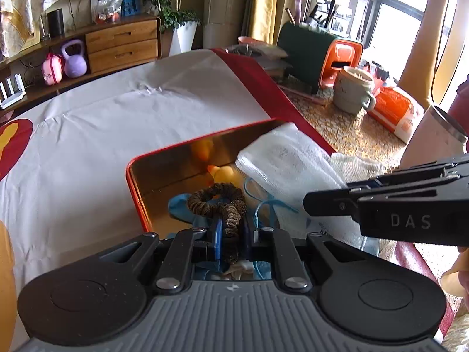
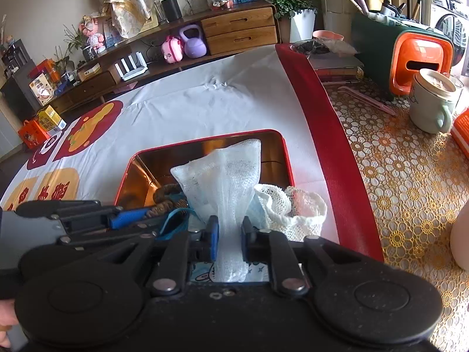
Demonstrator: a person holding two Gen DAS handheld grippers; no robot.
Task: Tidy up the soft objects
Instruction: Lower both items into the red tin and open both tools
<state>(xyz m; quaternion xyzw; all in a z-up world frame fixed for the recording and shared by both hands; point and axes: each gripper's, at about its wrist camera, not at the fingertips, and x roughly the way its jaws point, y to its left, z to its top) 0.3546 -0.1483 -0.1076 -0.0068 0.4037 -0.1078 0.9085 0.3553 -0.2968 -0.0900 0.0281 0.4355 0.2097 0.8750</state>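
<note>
A red tin [image 1: 137, 182] with a gold inside lies open on the white sheet. In it are a yellow duck toy [image 1: 224, 173] and a blue cloth [image 1: 178, 202]. My left gripper [image 1: 231, 228] is shut on a brown scrunchie [image 1: 217, 198] just above the tin's near end. My right gripper [image 2: 230, 234] has a white gauze cloth [image 2: 222, 176] pinched between its blue pads; the cloth drapes forward over the tin [image 2: 205, 139]. The right wrist view also shows the left gripper [image 2: 140, 217] with the scrunchie [image 2: 165, 195]. From the left wrist view the right gripper [image 1: 322, 202] comes in from the right.
A white net pouch [image 2: 293, 208] lies against the tin's right side. On the gold lace tablecloth [image 2: 410, 176] to the right stand a pale mug [image 1: 353, 91], an orange and green box [image 1: 337, 61], an orange packet [image 1: 392, 108] and a white tumbler [image 1: 433, 138].
</note>
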